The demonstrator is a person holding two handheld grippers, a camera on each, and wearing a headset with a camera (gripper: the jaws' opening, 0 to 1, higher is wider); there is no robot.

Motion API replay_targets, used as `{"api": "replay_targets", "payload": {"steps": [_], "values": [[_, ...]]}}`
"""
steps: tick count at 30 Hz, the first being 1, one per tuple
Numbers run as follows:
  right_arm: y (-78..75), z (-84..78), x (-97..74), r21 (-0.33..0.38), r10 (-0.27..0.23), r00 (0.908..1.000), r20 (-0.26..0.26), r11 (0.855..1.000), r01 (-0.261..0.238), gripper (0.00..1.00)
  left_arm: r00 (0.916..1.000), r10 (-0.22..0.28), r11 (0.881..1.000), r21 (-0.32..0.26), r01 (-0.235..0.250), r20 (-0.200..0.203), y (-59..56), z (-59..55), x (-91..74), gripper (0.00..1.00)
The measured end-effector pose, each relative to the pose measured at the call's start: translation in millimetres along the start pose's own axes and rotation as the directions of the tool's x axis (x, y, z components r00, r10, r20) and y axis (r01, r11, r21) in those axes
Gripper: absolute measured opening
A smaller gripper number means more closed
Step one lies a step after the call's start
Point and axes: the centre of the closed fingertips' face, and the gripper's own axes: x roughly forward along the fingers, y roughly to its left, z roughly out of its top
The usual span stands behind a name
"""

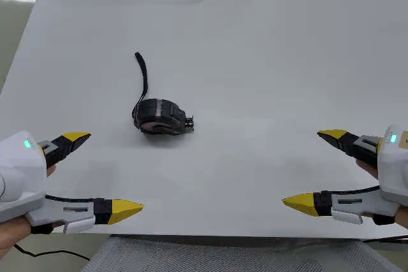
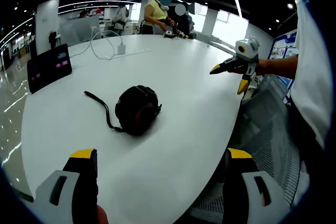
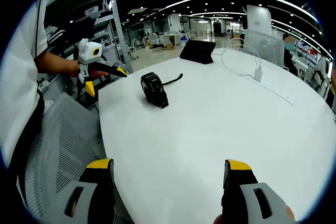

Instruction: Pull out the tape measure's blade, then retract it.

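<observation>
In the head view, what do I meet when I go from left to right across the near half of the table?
left gripper → tape measure → right gripper

Left gripper (image 1: pixel 113 171): held low on the left of the head view; jaws spread wide, nothing gripped.
Right gripper (image 1: pixel 303 168): held low on the right; jaws spread wide, nothing gripped.
Jaw direction: yellow tips are angled inward, toward each other.
Grip: each body is grasped from behind by the left hand (image 1: pixel 7 232) and right hand (image 1: pixel 403 216).
</observation>
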Motion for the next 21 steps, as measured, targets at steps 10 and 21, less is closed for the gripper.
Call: {"api": "replay_targets", "payload": {"steps": [10, 21], "values": [[0.2, -0.6, -0.8, -0.009, -0.009, 1.0000, 0.000, 1.000, 0.009, 0.84, 1.0000, 0.004, 1.000, 0.001, -0.004, 0.000, 2.1, -1.2, -1.8, 0.99], [-4.7, 3.6, -3.1, -0.019, -0.024, 0.9997, 0.011, 1.000, 0.024, 0.82, 0.9999, 0.007, 1.000, 0.001, -0.007, 0.008, 3.1, 1.2, -1.6, 0.99]]}}
